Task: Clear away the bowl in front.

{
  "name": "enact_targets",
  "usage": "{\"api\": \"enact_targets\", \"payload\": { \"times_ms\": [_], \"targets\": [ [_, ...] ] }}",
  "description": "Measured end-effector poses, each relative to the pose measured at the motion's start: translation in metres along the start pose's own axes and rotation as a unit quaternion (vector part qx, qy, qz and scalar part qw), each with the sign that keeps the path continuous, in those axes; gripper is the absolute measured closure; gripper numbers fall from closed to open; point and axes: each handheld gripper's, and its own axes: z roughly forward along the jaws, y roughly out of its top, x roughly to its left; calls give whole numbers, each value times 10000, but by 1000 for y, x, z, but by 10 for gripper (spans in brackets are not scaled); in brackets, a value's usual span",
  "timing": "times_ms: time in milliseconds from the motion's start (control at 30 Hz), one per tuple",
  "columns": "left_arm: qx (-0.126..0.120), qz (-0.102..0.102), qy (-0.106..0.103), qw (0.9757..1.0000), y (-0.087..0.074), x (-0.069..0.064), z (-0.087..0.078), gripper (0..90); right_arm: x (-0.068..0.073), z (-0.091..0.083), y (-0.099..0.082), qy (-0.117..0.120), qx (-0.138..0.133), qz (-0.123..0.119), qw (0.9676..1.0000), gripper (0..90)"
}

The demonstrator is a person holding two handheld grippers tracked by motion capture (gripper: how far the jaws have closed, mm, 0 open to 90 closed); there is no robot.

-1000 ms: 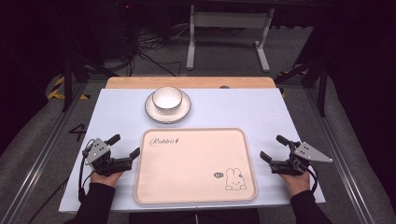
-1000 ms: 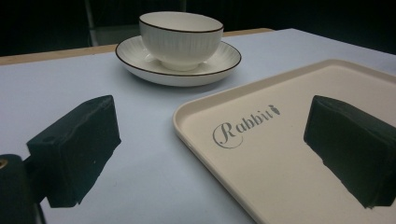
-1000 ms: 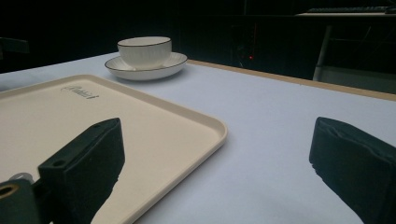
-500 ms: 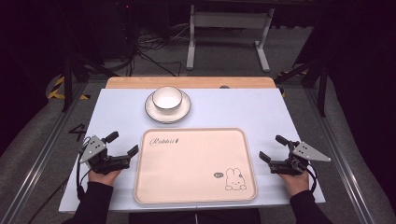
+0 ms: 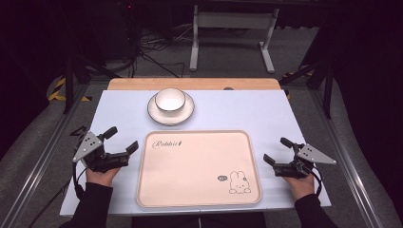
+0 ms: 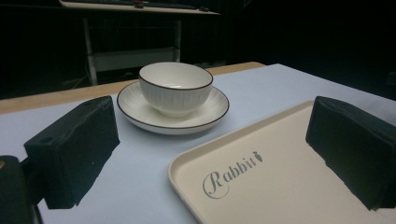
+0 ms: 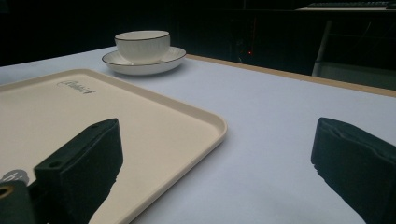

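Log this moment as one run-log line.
left tongs: open, beside tray | right tongs: open | bowl: on saucer

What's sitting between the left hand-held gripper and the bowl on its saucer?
Nothing: in the high view, bare table runs from the left hand-held gripper to the saucer holding the bowl.

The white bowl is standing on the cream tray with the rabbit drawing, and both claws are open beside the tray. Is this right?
Not quite: the white bowl stands on a saucer beyond the cream tray, as the high view shows. The left claw and right claw are open beside the tray.
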Motion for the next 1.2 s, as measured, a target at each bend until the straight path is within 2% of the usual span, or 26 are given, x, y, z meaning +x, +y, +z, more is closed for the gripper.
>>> {"api": "enact_targets", "payload": {
  "times_ms": [133, 400, 600, 800, 933, 1000, 1200],
  "targets": [
    [-57, 116, -43, 9999, 9, -4, 2, 34, 0, 0, 0, -8, 18, -23, 10000, 25],
    [-27, 36, 11, 10000, 20, -2, 5, 38, 0, 0, 0, -32, 16, -22, 10000, 25],
    [-27, 49, -61, 10000, 28, -1, 9, 42, 1, 0, 0, -30, 17, -9, 10000, 22],
    [24, 55, -162, 9999, 37, -1, 23, 42, 0, 1, 0, -24, 39, -17, 10000, 22],
    [-36, -59, -232, 9997, 41, 3, 32, 42, 0, 1, 0, -39, 32, 9, 10000, 20],
    [9, -104, -262, 9996, 41, 4, 38, 42, 0, 1, 0, -46, 28, 13, 10000, 20],
    [167, -24, -267, 9995, 44, 5, 54, 43, 0, 0, 0, -55, 17, 41, 10000, 18]
  ]
}}
